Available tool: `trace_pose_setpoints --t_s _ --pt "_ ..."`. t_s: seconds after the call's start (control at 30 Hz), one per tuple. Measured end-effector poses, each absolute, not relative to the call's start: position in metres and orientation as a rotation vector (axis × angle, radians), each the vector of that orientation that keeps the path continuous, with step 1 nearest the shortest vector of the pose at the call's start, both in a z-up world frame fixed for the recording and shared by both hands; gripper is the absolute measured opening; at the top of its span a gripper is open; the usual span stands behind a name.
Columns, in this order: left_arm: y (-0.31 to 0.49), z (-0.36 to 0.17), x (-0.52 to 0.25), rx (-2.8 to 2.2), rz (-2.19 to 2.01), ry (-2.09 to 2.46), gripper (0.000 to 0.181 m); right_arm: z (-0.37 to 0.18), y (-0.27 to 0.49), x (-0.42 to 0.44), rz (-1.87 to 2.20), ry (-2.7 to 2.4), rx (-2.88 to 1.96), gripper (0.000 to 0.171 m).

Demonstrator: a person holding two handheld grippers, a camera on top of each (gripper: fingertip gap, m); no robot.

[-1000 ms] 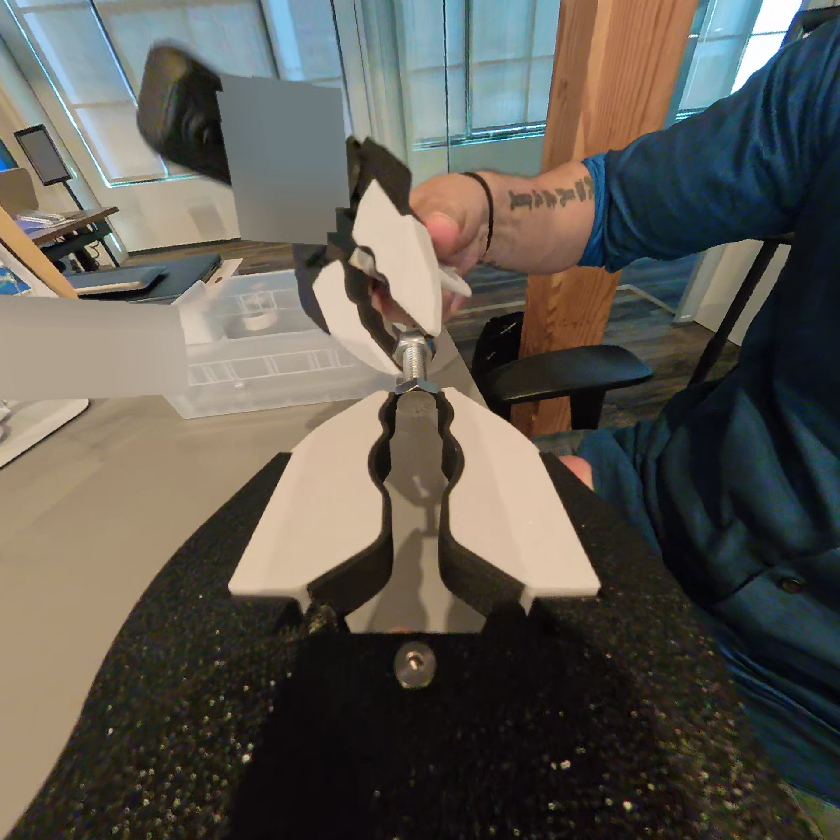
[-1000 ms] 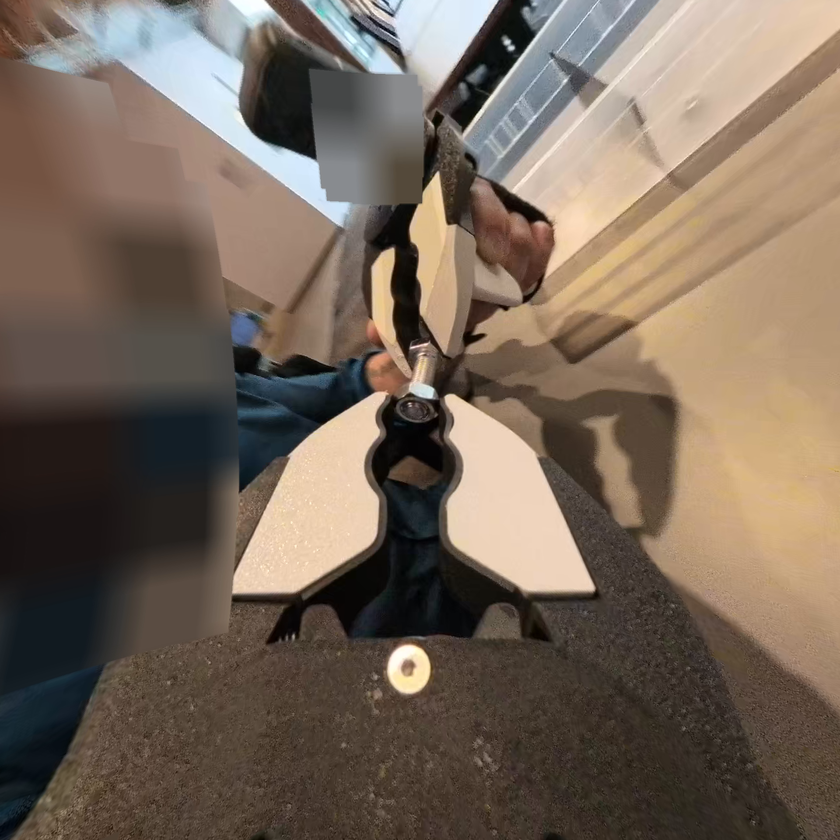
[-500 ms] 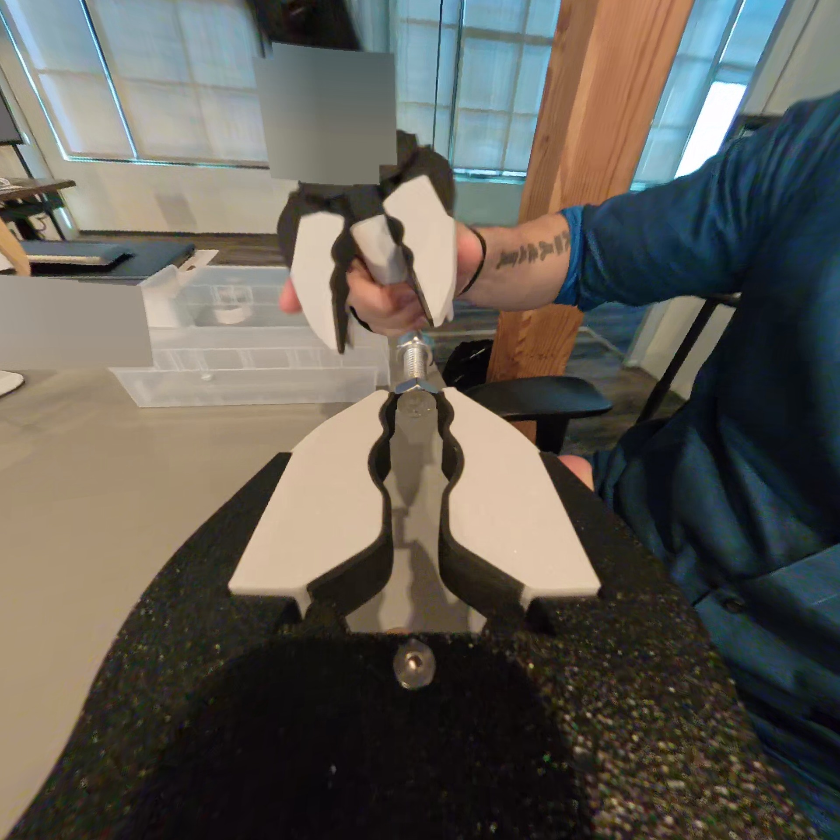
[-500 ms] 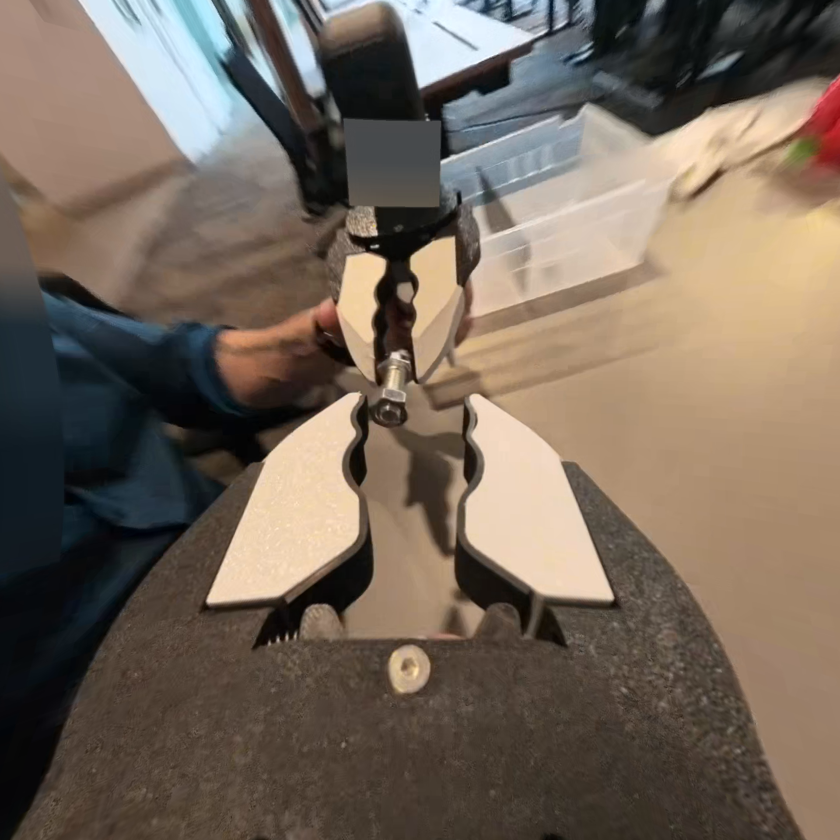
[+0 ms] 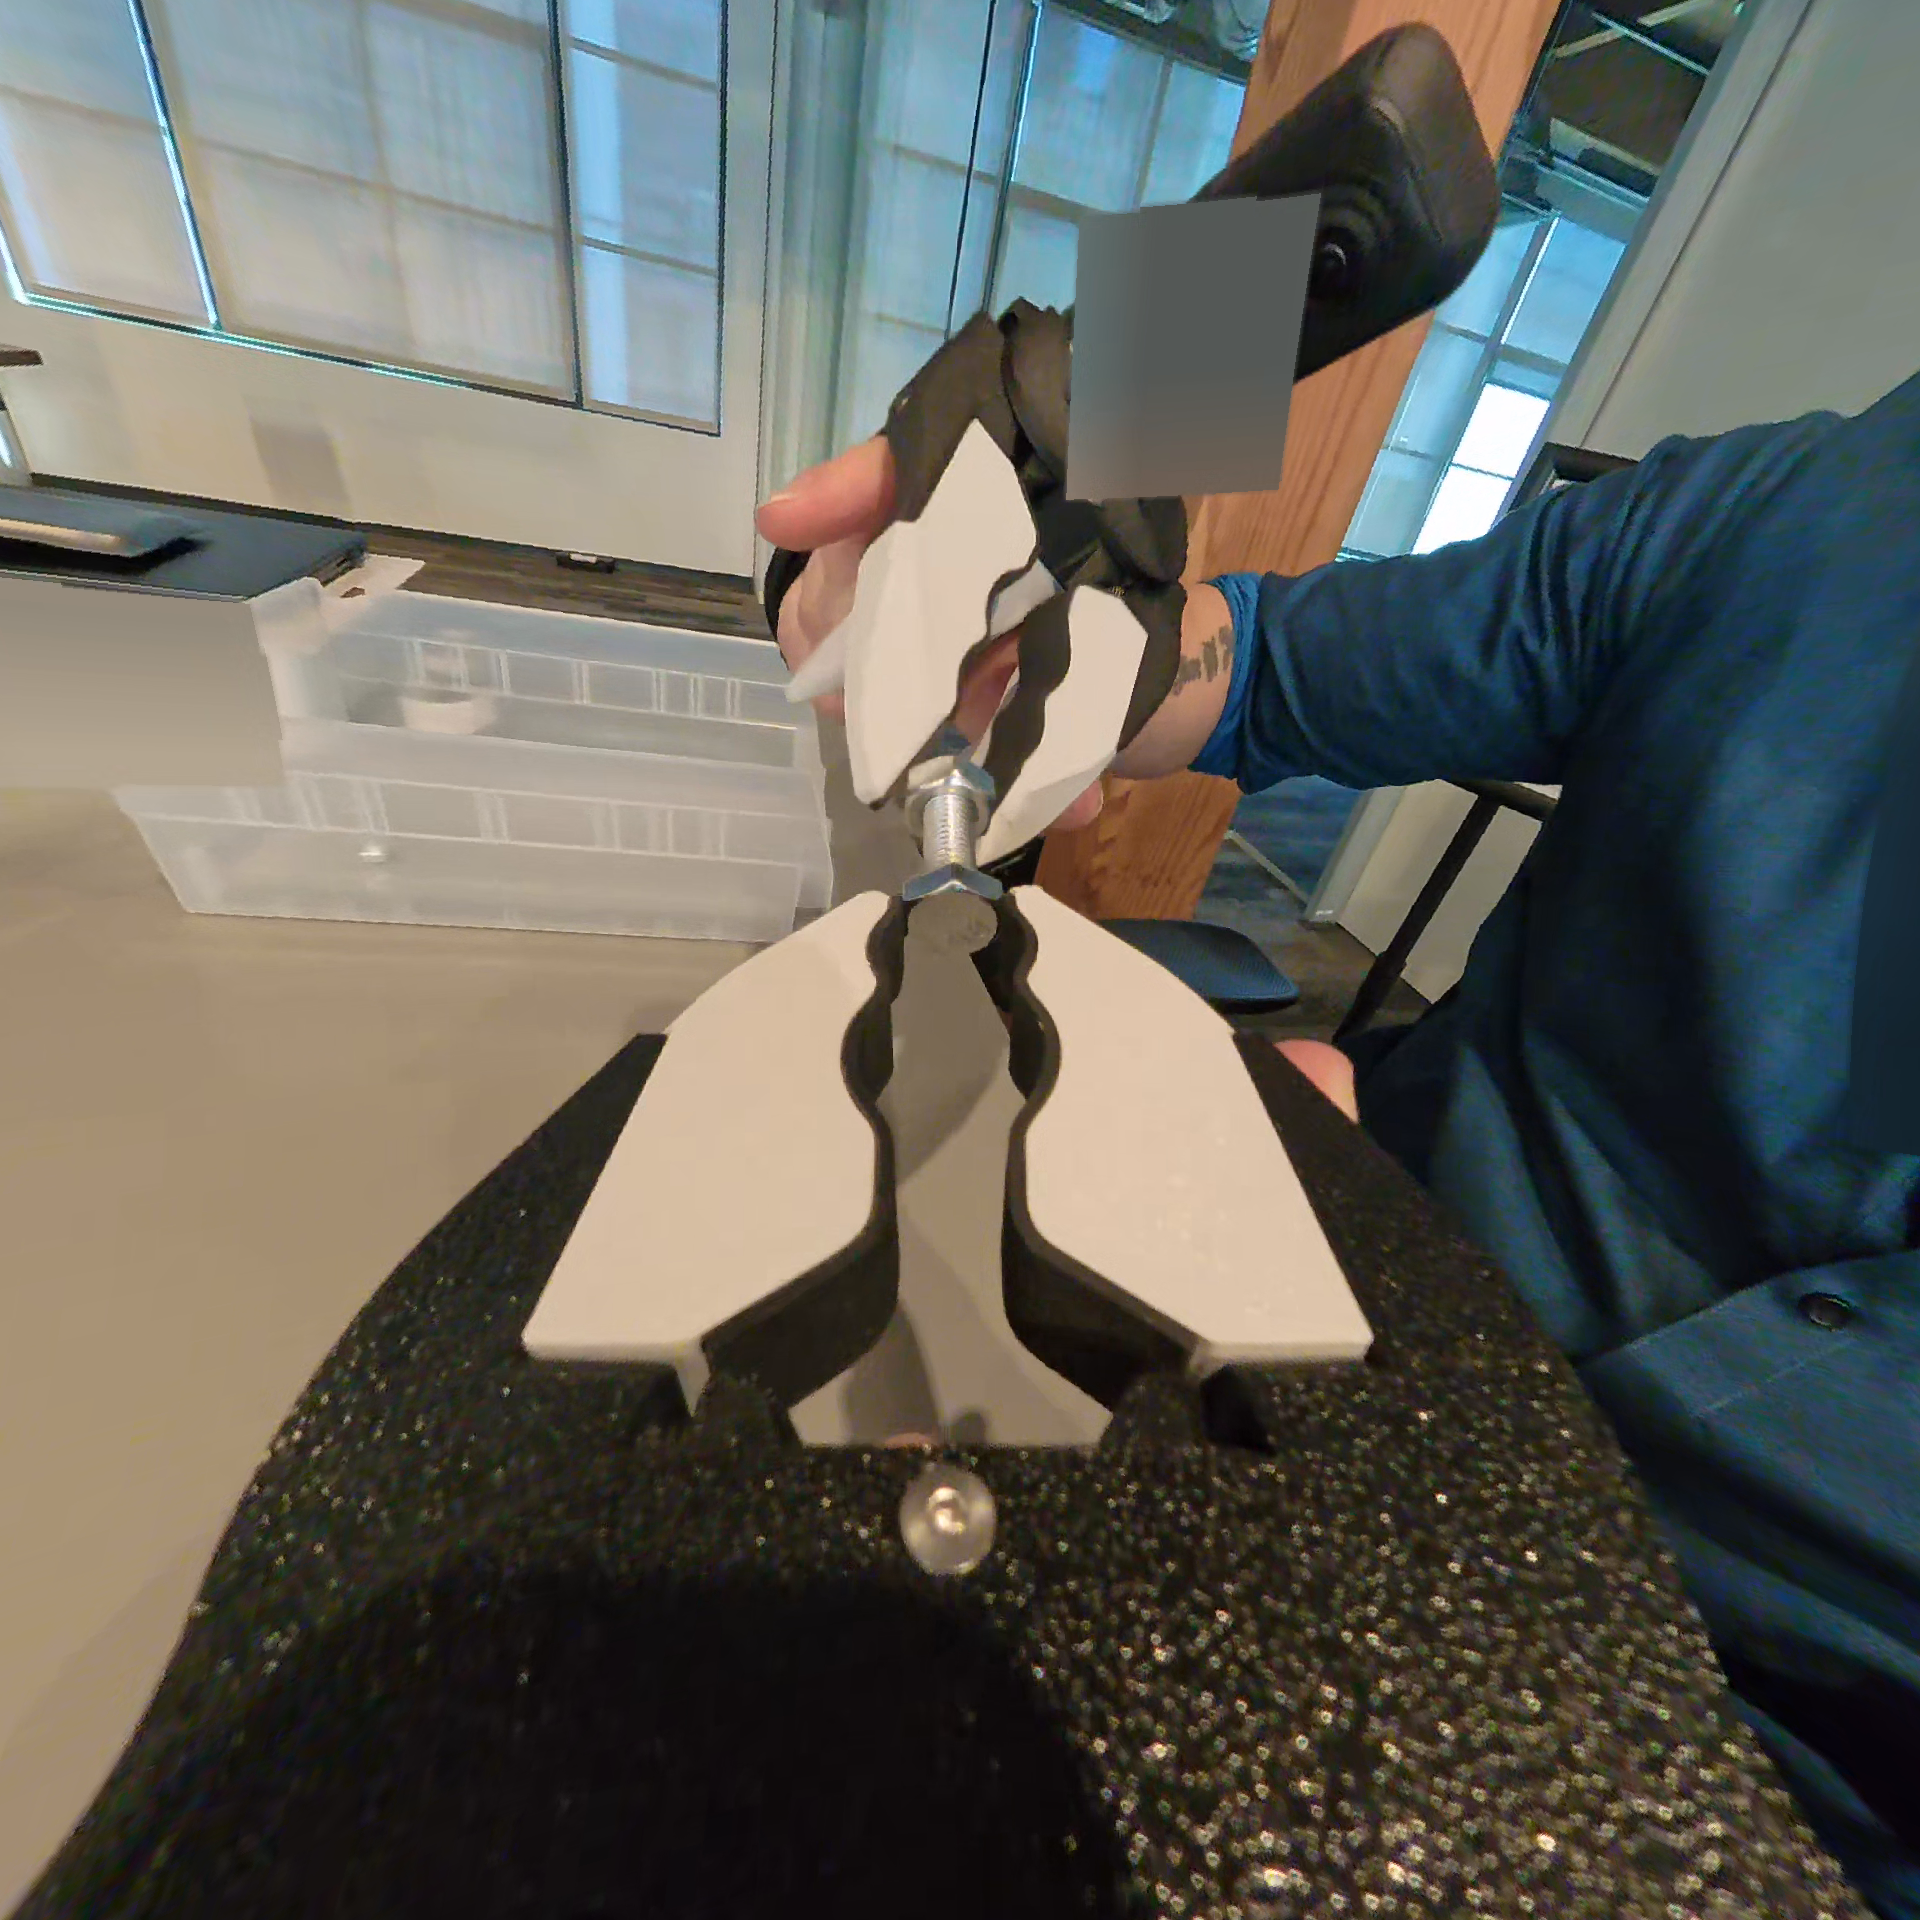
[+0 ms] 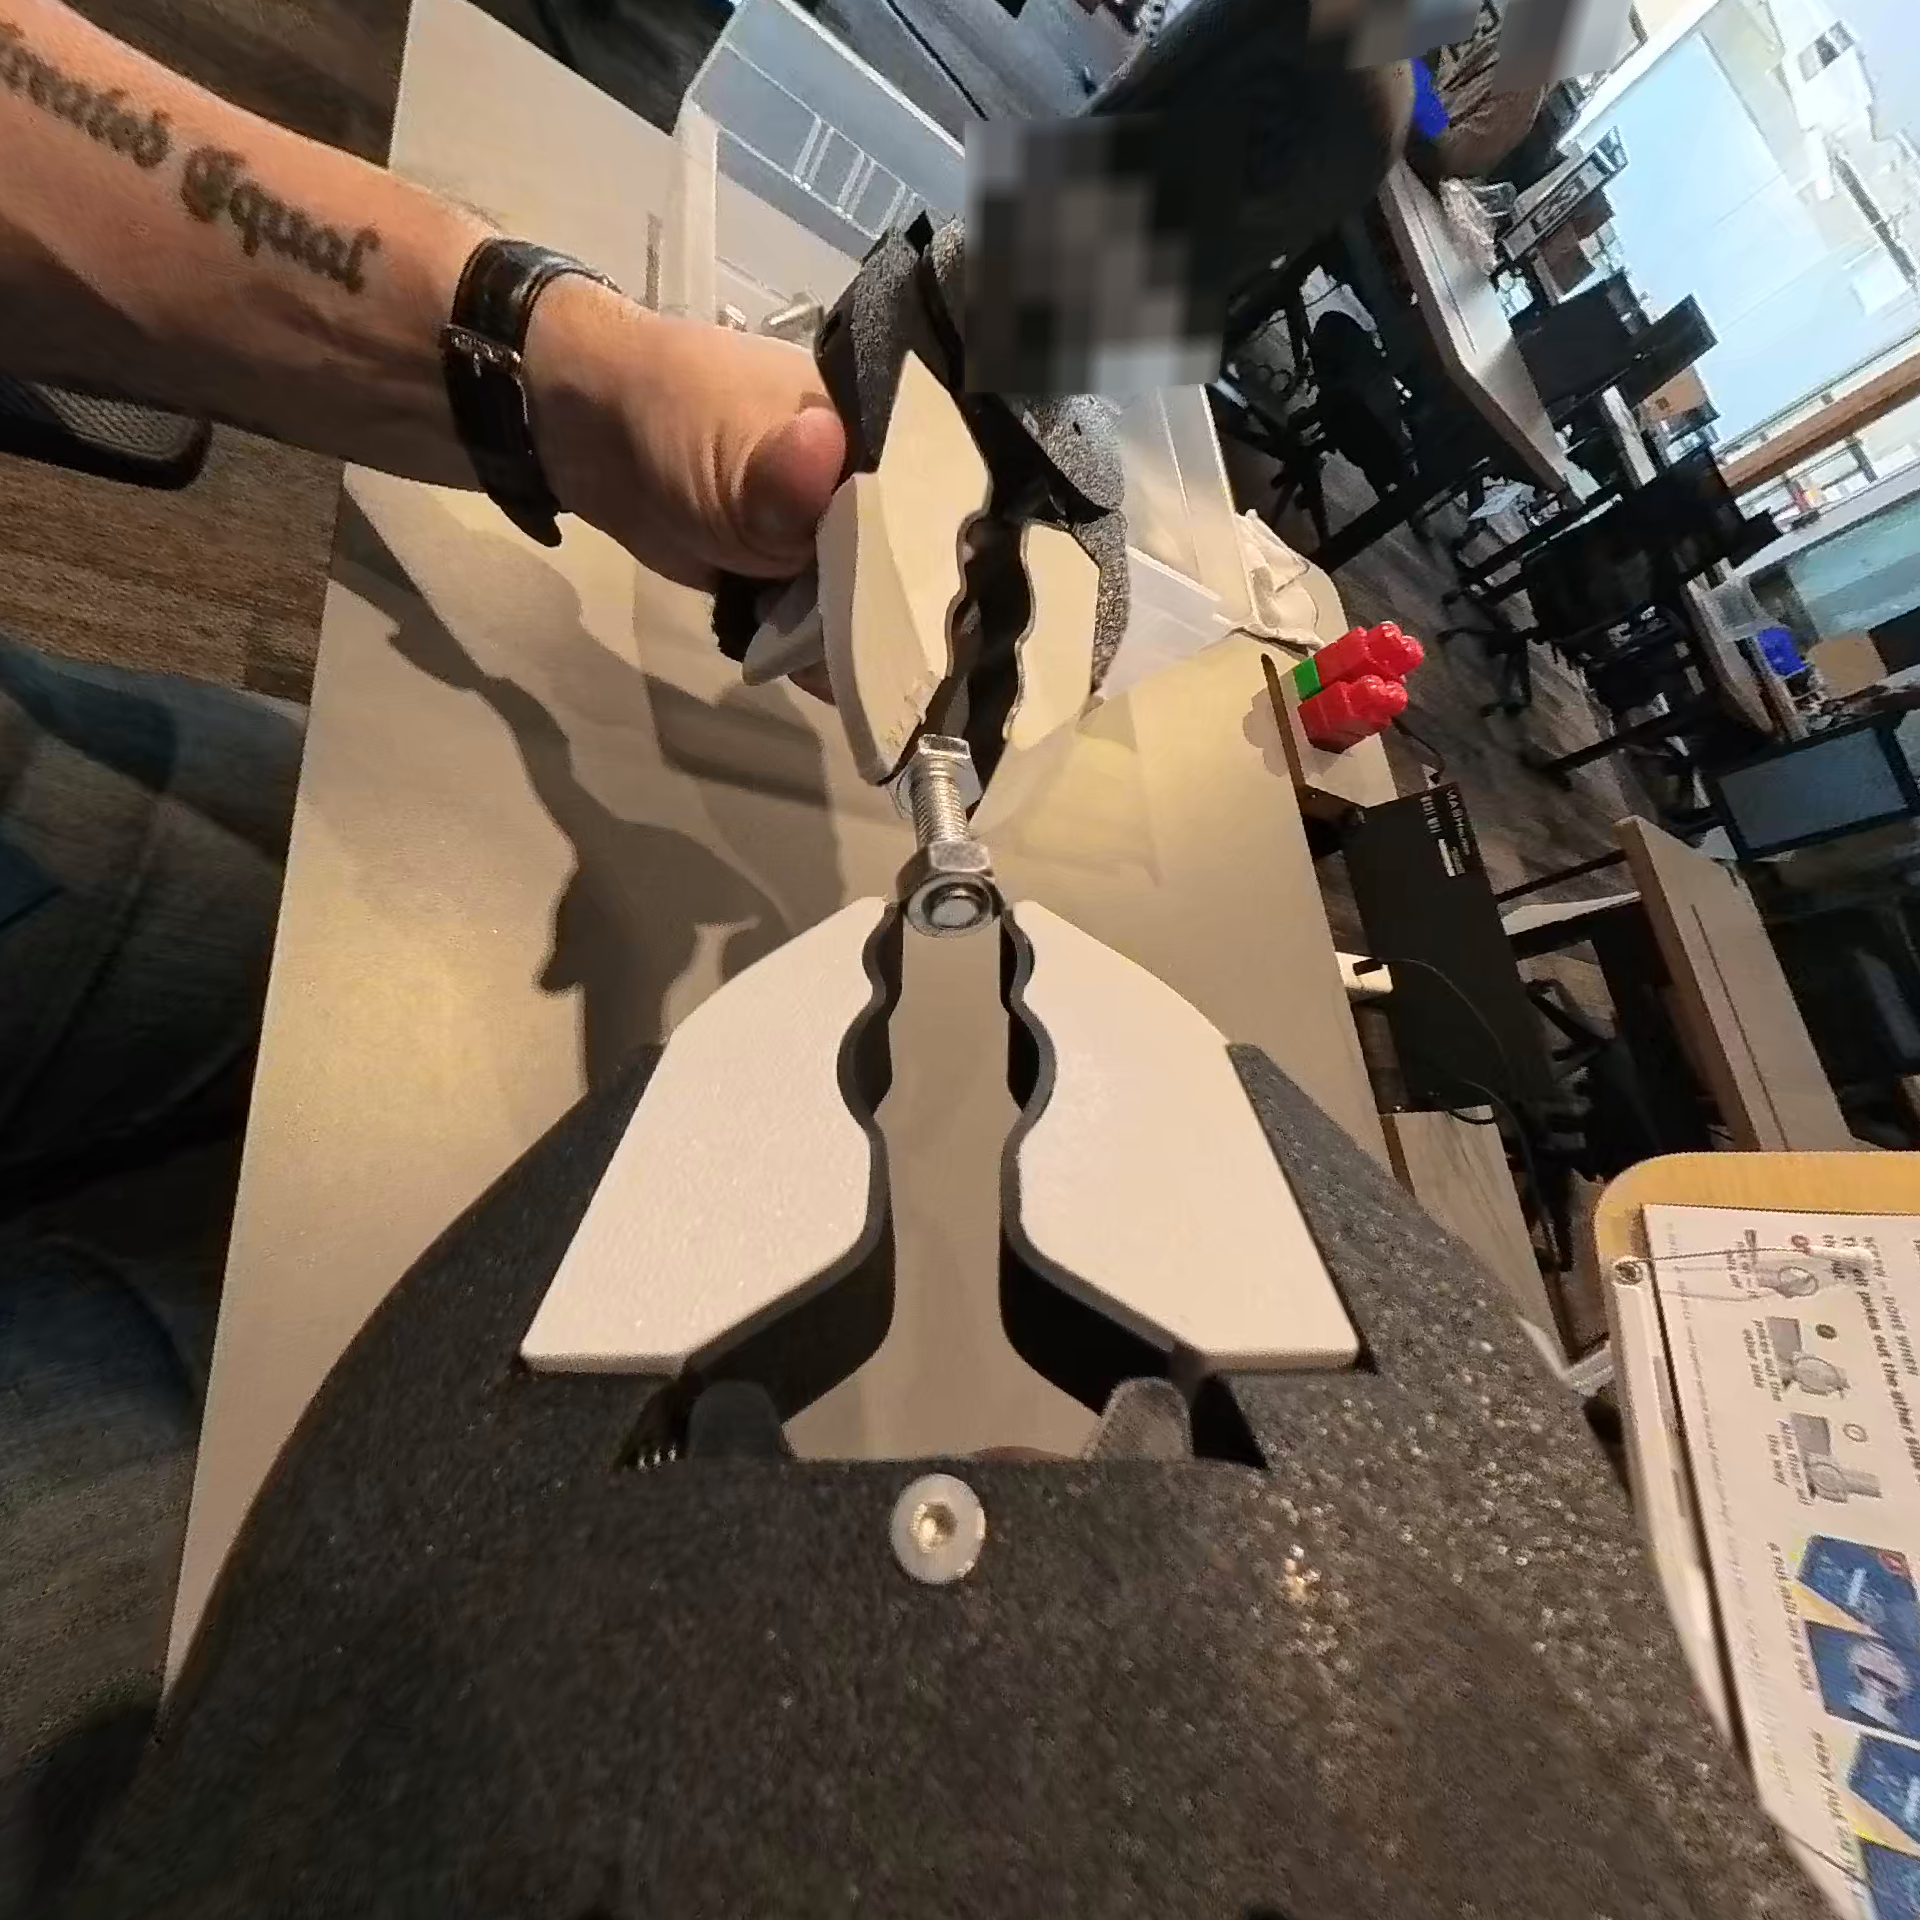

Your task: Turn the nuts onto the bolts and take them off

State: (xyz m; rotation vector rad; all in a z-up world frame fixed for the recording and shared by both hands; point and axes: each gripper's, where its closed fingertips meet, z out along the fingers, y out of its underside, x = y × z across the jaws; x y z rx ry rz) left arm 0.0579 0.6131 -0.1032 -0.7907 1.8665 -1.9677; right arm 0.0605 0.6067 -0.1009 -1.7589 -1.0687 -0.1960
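The silver threaded steel bolt (image 5: 948, 831) is held in the air above the pale grey table (image 5: 260, 1039), spanning the two tools end to end. Neither end rests on anything.

**Holding arrangement**
- The left gripper (image 5: 948, 920) has the bolt's hexagonal head, and the shank points away from it along the line of its fingers. This fixes the bolt against rotation.
- The right gripper (image 6: 948, 914) faces it from the opposite end and takes the silver hexagonal steel nut (image 6: 945, 888). The nut sits at the tip of the thread, with the bolt end visible in its bore.
- Judgement: the opposed, coaxial layout lets one wrist roll about the bolt axis while the other resists. The right tool is rolled well over relative to the table, which fits a turning stroke.

**Jaws**
- Left: narrowed to the width of the head and clamped on it at the very tips.
- Right: narrowed to the width of the nut, with the tips on its flats. It appears to be gripping.
- Most of the thread between head and nut is bare.

A clear plastic storage bin (image 5: 520, 790) stands well behind on the table.
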Motion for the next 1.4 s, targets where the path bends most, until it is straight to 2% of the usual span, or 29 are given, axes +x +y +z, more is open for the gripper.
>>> trace_pose_setpoints --t_s 0.23,0.53,0.73,0.87,0.93,1.0,1.13,1.27,1.4 --pt "0.613 -0.107 0.058 -0.795 -1.903 1.901 0.017 -0.105 0.604 0.061 -0.05 -1.012 -1.86 0.016" --pt "0.614 -0.112 0.059 -0.746 -1.651 1.94 0.017 -0.109 0.595 0.06 0.793 -0.501 -2.16 0.016" --pt "0.611 -0.111 0.06 -0.685 -1.546 1.942 0.017 -0.104 0.587 0.057 1.388 -0.175 -2.106 0.014" --pt "0.612 -0.107 0.058 -0.665 -1.486 1.945 0.017 -0.106 0.586 0.056 1.556 -0.106 -2.041 0.014" --pt "0.613 -0.108 0.06 -0.68 -1.498 1.941 0.017 -0.108 0.587 0.057 1.494 -0.16 -2.044 0.015" --pt "0.614 -0.109 0.062 -0.703 -1.527 1.933 0.017 -0.109 0.592 0.059 1.344 -0.223 -2.057 0.036" --pt "0.618 -0.106 0.062 -0.74 -1.623 1.895 0.017 -0.113 0.603 0.073 0.819 -0.44 -2.086 0.05" --pt "0.623 -0.103 0.061 -0.759 -1.75 1.871 0.017 -0.101 0.607 0.077 0.378 -0.661 -1.993 0.046" --pt "0.619 -0.099 0.059 -0.755 -1.846 1.847 0.017 -0.098 0.606 0.066 0.126 -0.832 -1.932 0.045"
